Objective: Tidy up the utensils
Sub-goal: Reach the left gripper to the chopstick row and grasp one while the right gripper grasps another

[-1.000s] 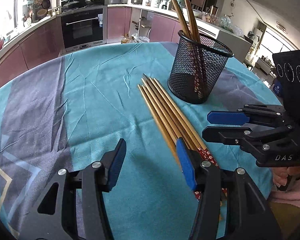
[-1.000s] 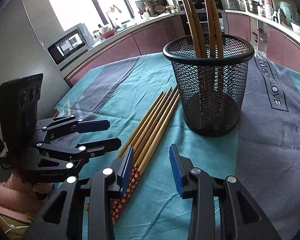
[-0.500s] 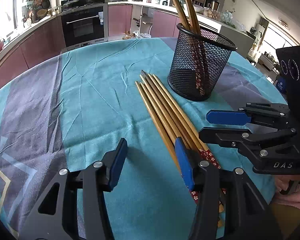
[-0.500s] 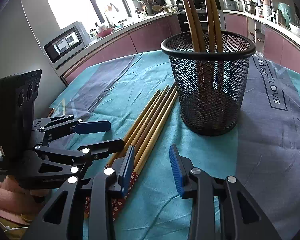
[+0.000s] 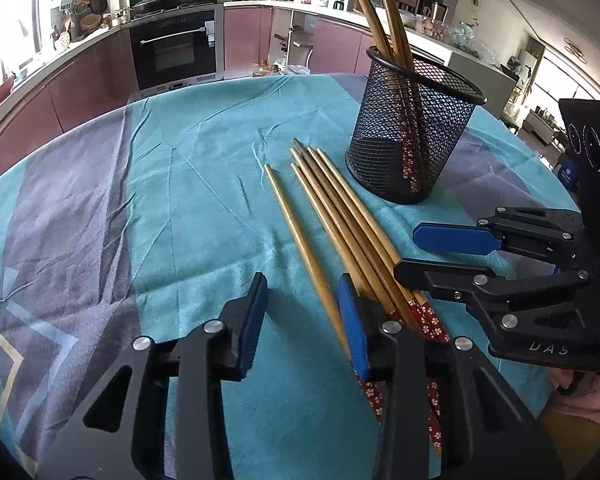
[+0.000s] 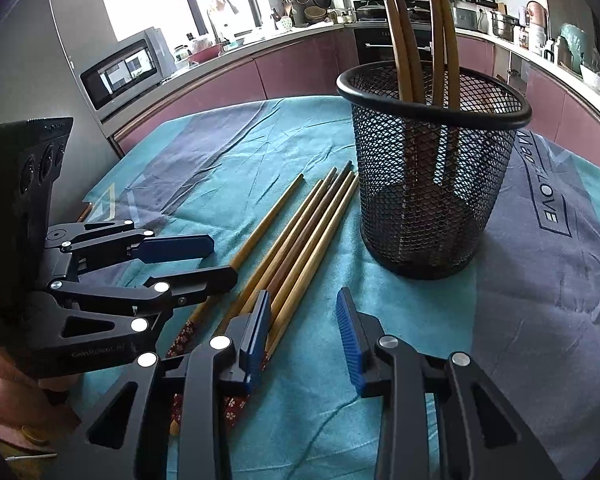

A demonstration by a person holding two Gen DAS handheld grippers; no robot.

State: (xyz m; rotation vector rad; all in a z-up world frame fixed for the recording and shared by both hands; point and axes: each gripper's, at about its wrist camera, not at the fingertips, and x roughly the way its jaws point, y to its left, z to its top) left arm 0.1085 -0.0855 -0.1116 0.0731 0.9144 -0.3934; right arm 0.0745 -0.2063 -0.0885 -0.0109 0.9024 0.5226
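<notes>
The loose chopsticks [image 5: 340, 216] lie flat on the teal tablecloth [image 5: 204, 184], tips toward the black mesh cup [image 5: 414, 128], which stands just beside them and already holds several upright. One chopstick [image 5: 300, 240] has slid out of the bundle since a moment ago and now lies apart on its left, with cloth showing between. That singles it out, which probably makes it the next piece to lift. The left gripper [image 5: 304, 320] has been narrowing and now straddles this stick's lower end; whether the pads touch it is hard to tell, as the right-hand jaw hides the shaft there. The right gripper [image 6: 304, 332] sits at a narrow gap with only cloth between its pads. Bare cloth lies left of the sticks; the cup's rim crowds the right.
</notes>
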